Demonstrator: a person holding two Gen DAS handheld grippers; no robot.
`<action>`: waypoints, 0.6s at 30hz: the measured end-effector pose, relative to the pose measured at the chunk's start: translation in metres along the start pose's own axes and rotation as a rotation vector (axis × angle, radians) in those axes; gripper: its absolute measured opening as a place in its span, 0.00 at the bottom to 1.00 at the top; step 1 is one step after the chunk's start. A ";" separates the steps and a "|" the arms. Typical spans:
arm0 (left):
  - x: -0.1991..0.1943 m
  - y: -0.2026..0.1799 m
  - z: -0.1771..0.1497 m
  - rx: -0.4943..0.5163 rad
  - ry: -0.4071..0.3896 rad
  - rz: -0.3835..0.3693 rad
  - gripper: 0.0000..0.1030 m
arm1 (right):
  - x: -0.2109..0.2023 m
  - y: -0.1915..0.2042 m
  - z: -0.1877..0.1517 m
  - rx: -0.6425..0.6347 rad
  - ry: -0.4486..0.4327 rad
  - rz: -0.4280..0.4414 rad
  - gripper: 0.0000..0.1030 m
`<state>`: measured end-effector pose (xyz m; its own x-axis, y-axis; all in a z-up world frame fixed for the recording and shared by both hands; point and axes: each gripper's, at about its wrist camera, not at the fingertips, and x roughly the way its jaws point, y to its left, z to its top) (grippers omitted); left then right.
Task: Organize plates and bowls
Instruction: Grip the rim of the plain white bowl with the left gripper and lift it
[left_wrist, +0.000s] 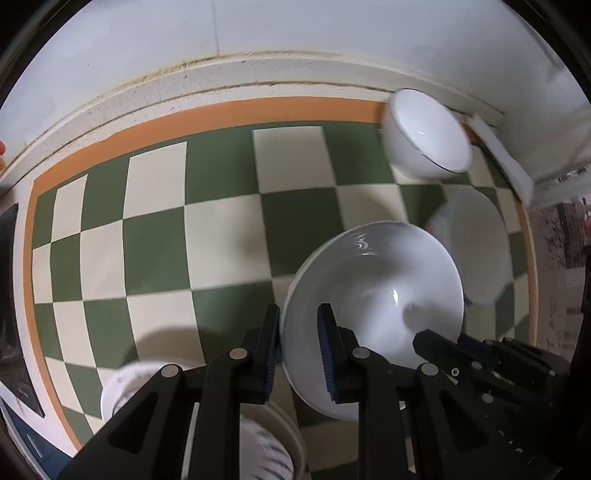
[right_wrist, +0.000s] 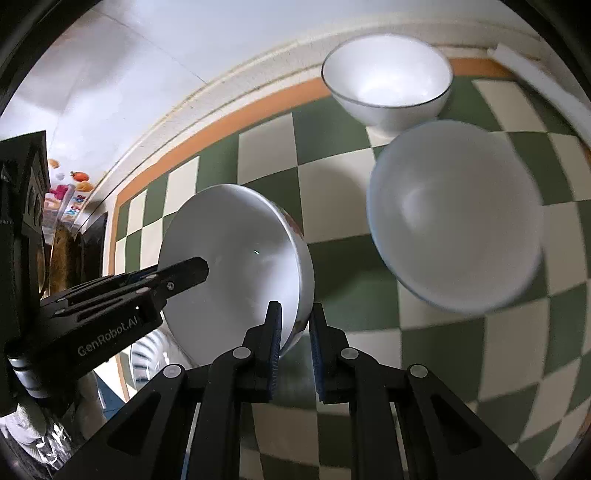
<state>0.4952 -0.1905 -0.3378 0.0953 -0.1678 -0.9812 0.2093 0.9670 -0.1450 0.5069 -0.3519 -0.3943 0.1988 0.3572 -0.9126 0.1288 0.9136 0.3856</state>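
1. Left hand-held gripper (left_wrist: 298, 317): jaws pinching the left rim of a white bowl (left_wrist: 373, 295), one pad outside the wall, one inside. Bowl is tilted, lifted off the green/cream checked mat (left_wrist: 221, 236).
2. Right hand-held gripper (right_wrist: 295, 314): jaws pinching the right rim of the same white bowl (right_wrist: 236, 266); one pad inside, the other on the outer wall. So both grippers clamp opposite sides of one bowl.
3. In right wrist view the left gripper's black body comes in from the left, finger lying over the bowl's inside. In left wrist view the right gripper's body comes in from lower right.
4. 2nd bowl (right_wrist: 454, 218), white w/ faint blue rim, right of the held one; blurred, so can't tell if it sits flat.
5. 3rd bowl (right_wrist: 388, 77), white w/ thin dark rim line, upright at far right corner of mat, near the wall; just beyond the 2nd bowl.
6. Striped bowl (left_wrist: 266, 446) at near edge, mostly hidden under left gripper's arms.
7. Mat has an orange border (left_wrist: 258, 107); it lies on the pale counter (left_wrist: 258, 79) against the wall.
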 end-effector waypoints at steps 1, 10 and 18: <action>-0.005 -0.004 -0.006 0.007 -0.006 -0.005 0.18 | -0.006 0.000 -0.006 -0.001 -0.006 -0.001 0.16; -0.008 -0.042 -0.042 0.063 0.020 -0.039 0.18 | -0.047 -0.034 -0.058 0.021 -0.012 -0.022 0.16; 0.029 -0.067 -0.057 0.093 0.091 -0.043 0.18 | -0.030 -0.077 -0.086 0.080 0.046 -0.031 0.16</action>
<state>0.4282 -0.2487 -0.3636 -0.0037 -0.1861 -0.9825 0.3012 0.9367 -0.1785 0.4079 -0.4162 -0.4080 0.1489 0.3393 -0.9288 0.2118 0.9065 0.3651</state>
